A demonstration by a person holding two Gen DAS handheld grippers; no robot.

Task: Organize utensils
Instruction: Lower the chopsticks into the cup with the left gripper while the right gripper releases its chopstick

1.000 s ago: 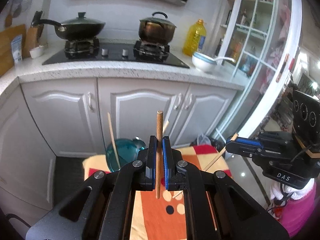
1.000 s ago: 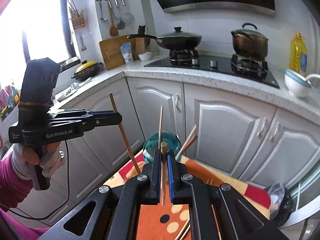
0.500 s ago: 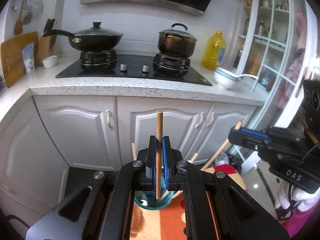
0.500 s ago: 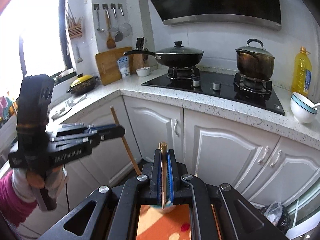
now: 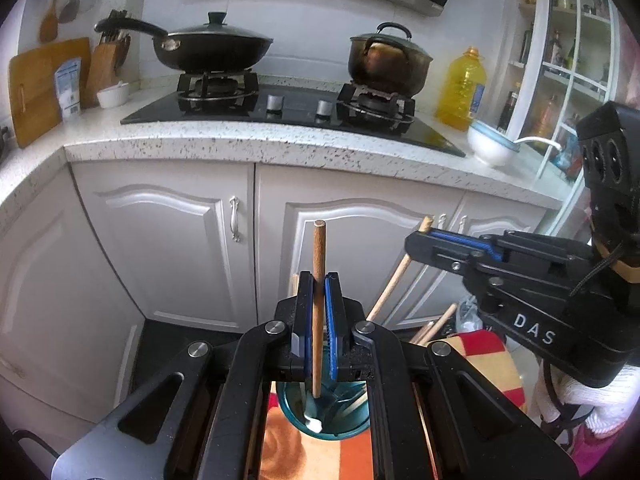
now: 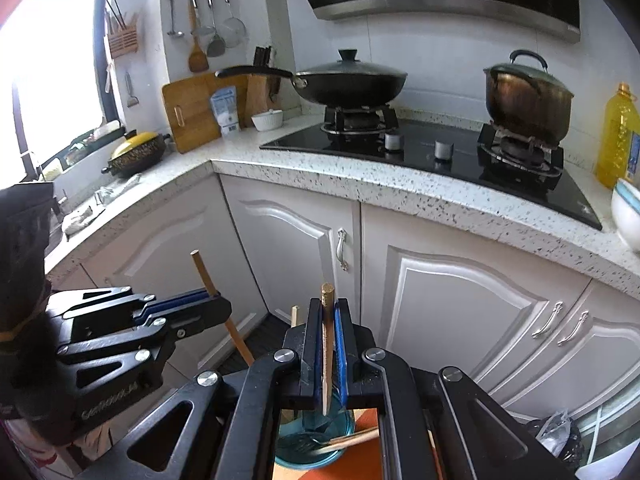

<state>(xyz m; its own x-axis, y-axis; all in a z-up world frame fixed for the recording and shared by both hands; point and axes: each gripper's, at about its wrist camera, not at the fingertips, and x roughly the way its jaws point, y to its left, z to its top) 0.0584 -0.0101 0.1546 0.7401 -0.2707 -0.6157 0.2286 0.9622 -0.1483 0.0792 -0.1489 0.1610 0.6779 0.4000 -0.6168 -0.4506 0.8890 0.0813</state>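
My left gripper [image 5: 319, 280] is shut on a brown wooden chopstick [image 5: 319, 248], held upright with its lower end over the teal utensil cup [image 5: 320, 416]. My right gripper [image 6: 329, 306] is shut on a paler chopstick [image 6: 327, 300], also upright, above the same teal cup [image 6: 316, 444]. The cup stands on an orange and red patterned cloth [image 5: 480, 360] and holds several chopsticks and a white-tipped utensil. Each gripper shows in the other's view: the right one [image 5: 424, 236] to the right, the left one [image 6: 216, 300] to the left.
White lower cabinets [image 5: 168, 240] stand close behind the cup under a speckled counter [image 5: 280, 144]. On it are a hob with a black wok [image 5: 212, 48] and a pot [image 5: 386, 60], an oil bottle [image 5: 462, 88] and a white bowl [image 5: 490, 144].
Both grippers have risen and moved in over the teal cup, which now sits right under the fingers. Both stay shut on their chopsticks.
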